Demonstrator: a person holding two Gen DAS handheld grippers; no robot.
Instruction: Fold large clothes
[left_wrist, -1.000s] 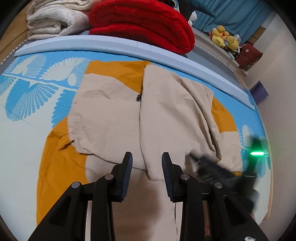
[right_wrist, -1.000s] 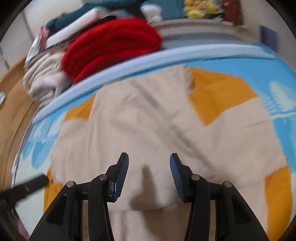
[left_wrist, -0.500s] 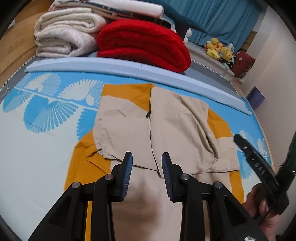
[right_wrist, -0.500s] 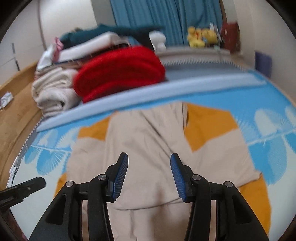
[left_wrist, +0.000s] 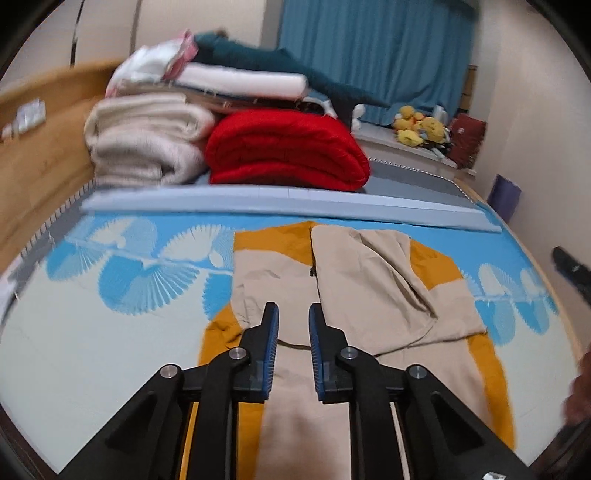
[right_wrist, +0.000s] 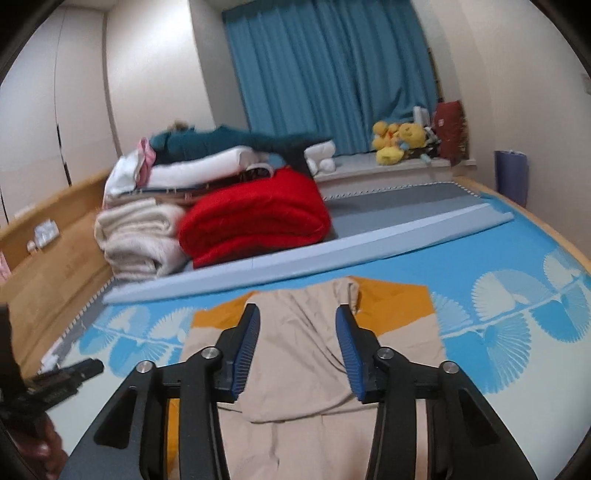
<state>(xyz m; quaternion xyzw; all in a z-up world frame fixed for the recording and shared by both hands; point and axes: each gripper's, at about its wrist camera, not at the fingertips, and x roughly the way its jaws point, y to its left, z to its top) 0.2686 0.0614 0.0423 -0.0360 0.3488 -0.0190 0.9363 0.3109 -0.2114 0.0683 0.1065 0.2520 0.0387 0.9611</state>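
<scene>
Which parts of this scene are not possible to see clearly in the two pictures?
- Jacket, left wrist view: its near end is cut off by the picture edge and covered by the left gripper.
- Jacket, right wrist view: the right gripper hides part of it.
- Folded pile, both views: blurred, so single pieces are unclear.
- Small things on the wooden board: too small and blurred.

Bare mat (left_wrist: 92, 354) flanks the jacket (left_wrist: 369, 280) left and right; beyond it, foam strip (left_wrist: 288, 203) and stacked blankets (left_wrist: 284, 151) block passage.

Home bedroom — blue curtains (right_wrist: 332, 74), plush toys (right_wrist: 397, 142), folded blankets (left_wrist: 284, 151) on bed
</scene>
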